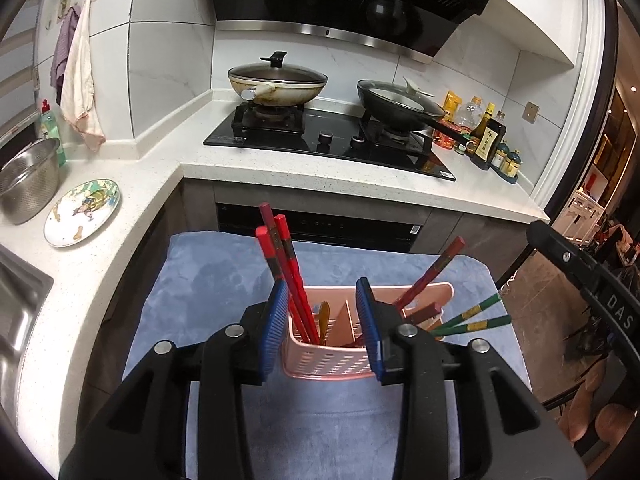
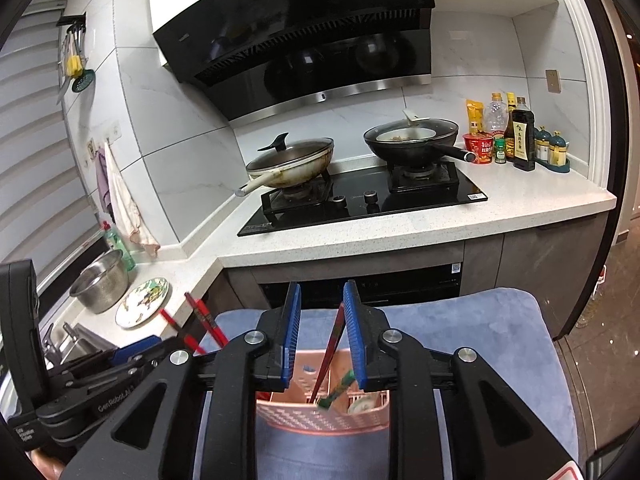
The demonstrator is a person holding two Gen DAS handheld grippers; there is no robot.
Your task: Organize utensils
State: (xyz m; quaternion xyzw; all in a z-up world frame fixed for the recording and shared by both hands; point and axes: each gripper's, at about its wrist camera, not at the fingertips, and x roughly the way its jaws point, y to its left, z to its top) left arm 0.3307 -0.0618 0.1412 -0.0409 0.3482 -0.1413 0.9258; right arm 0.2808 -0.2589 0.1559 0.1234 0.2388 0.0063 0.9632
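Note:
A pink perforated utensil holder stands on a blue cloth. Several red chopsticks stand in its left compartment beside a yellow utensil. One red chopstick and two green chopsticks lean out on the right. My left gripper is open, its blue pads on either side of the holder's top. My right gripper is open above the holder; a red chopstick rises between its pads, apart from them. A green chopstick lies in the holder. The left gripper also shows at left.
A white counter wraps around with a black hob holding two lidded pans. Bottles stand at the right end. A steel colander, a patterned plate and a sink are on the left.

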